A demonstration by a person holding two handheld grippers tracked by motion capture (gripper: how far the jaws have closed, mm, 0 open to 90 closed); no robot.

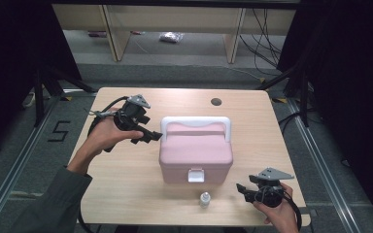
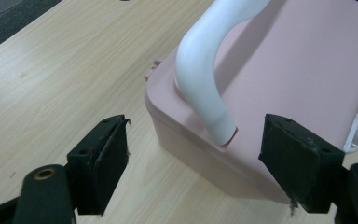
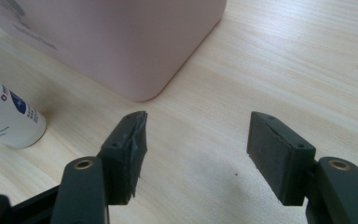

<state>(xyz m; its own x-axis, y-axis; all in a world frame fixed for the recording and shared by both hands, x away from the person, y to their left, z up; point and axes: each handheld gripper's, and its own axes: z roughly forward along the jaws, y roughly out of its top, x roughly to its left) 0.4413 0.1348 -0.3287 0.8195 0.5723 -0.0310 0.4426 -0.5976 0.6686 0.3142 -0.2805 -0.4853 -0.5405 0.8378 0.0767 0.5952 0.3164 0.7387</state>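
A pink box [image 1: 195, 154] with a white carry handle [image 1: 195, 123] and a white front latch [image 1: 195, 175] stands closed at the middle of the wooden table [image 1: 126, 194]. My left gripper [image 1: 151, 136] is open at the box's left rear corner. In the left gripper view it [image 2: 195, 154] has its jaws either side of the handle's [image 2: 204, 84] lower end, on the pink lid [image 2: 298, 60], touching neither. A small white bottle [image 1: 204, 199] stands in front of the box. My right gripper [image 1: 243, 190] is open, low over the table to the bottle's right. In the right gripper view it [image 3: 198, 135] points at the box's corner [image 3: 135, 42], with the bottle [image 3: 7, 119] at left.
A dark cable hole [image 1: 216, 101] sits in the table's far edge. Beyond the table are wooden furniture legs [image 1: 114, 34], loose cables [image 1: 264, 43] on the floor and black stands [image 1: 43, 82] at both sides. Bare tabletop lies left and right of the box.
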